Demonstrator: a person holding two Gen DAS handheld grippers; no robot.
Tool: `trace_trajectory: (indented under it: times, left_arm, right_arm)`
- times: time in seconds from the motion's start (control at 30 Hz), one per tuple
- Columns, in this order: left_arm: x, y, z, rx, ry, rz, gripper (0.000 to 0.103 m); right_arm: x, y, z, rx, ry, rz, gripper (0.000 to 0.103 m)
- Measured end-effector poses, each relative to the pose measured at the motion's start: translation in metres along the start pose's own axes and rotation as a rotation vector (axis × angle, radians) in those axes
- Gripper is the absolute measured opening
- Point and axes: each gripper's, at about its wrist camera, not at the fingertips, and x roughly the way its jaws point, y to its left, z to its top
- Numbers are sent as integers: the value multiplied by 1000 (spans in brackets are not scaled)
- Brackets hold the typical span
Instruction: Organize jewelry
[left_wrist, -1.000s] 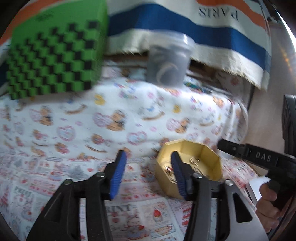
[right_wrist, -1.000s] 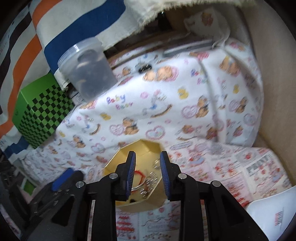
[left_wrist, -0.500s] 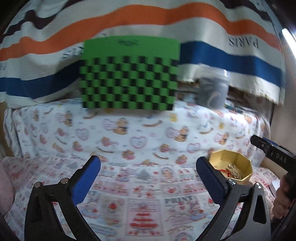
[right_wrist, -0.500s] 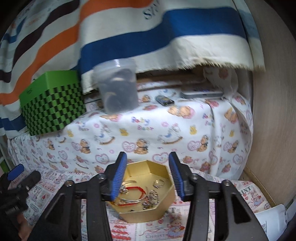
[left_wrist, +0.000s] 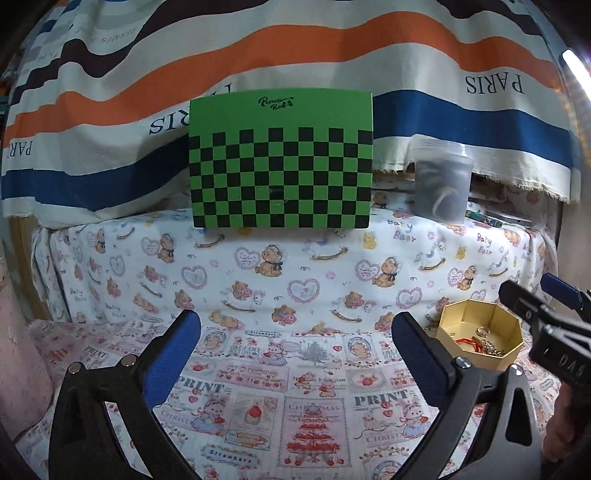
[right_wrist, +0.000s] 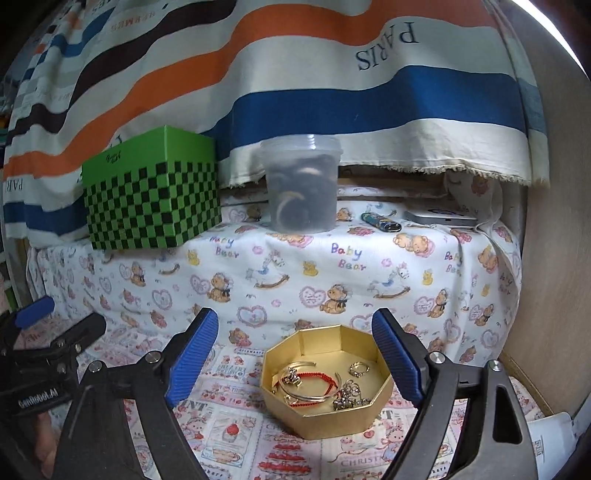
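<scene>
We held our right gripper (right_wrist: 295, 354) spread wide, empty, above the gold octagonal box (right_wrist: 327, 384) on the printed cloth (right_wrist: 229, 417); bangles, a red cord bracelet (right_wrist: 314, 378) and a ring (right_wrist: 359, 367) lay inside. Our left gripper (left_wrist: 295, 350) gaped too, the box off to its right.

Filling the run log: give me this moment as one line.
left gripper: open, empty | right gripper: open, above gold box | jewelry: in box | green checkered box: on shelf
</scene>
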Motion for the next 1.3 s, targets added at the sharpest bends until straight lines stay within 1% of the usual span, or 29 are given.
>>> trace_trajectory:
  times: [0.07, 0.3, 0.37, 0.4, 0.43, 0.47, 1.3]
  left_arm:
    - [0, -3, -1, 13, -1, -2, 102]
    - [0, -2, -1, 9, 2, -12, 103]
    - [0, -3, -1, 10, 0, -11, 103]
    - [0, -3, -1, 10, 0, -11, 103]
    - [0, -3, -1, 10, 1, -10, 103]
    - [0, -3, 0, 9, 1, -9, 103]
    - [-1, -3, 0, 9, 2, -5, 103]
  right_arm:
    - [4, 4, -2, -21, 15, -23, 88]
    - [4, 7, -2, -41, 18, -31, 91]
    - [4, 8, -2, -43, 20, -34, 94]
    - [4, 8, -2, -43, 19, -32, 96]
    - [4, 8, -2, -44, 19, -30, 102]
    - [4, 8, -2, -45, 18, -27, 103]
    - [7, 8, -3, -47, 30, -20, 103]
